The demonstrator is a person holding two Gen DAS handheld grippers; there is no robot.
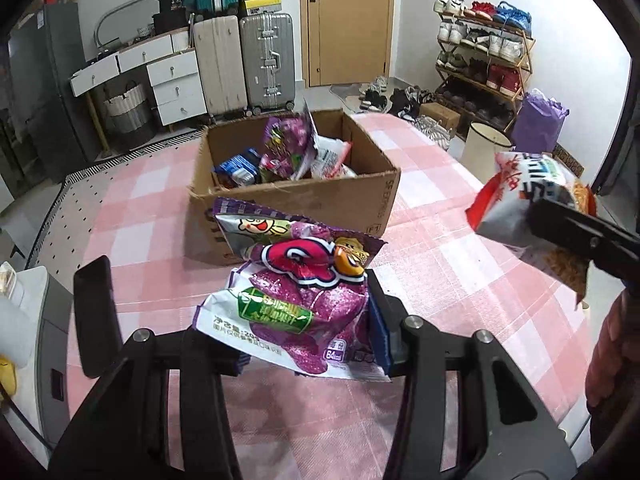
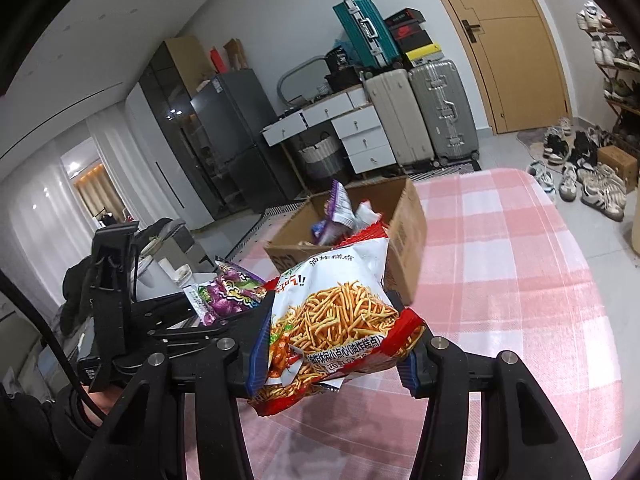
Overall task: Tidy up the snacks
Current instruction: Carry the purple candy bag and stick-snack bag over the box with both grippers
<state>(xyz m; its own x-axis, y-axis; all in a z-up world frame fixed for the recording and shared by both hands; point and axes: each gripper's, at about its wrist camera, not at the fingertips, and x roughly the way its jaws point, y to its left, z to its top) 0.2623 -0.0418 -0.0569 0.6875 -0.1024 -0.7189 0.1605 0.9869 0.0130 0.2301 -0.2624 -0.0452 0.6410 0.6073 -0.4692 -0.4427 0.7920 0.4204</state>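
An open cardboard box [image 1: 304,200] holding several snack packets stands on the pink checked table [image 1: 160,216]; it also shows in the right wrist view [image 2: 408,236]. My left gripper [image 1: 240,308] holds a purple snack bag [image 1: 296,296] above the table, just short of the box; the right finger [image 1: 380,320] presses the bag, while the left finger [image 1: 96,312] stands far off. My right gripper [image 2: 332,344] is shut on a red-and-white fried-noodle snack bag [image 2: 340,320], held above the table to the right of the box. That bag also shows in the left wrist view [image 1: 520,208].
Suitcases [image 1: 248,60], a white drawer unit [image 1: 172,80], a door [image 1: 348,20] and a shoe rack [image 1: 484,60] stand beyond the table. A white bin [image 1: 484,148] sits by the table's right edge. A white appliance [image 1: 24,320] is at the left.
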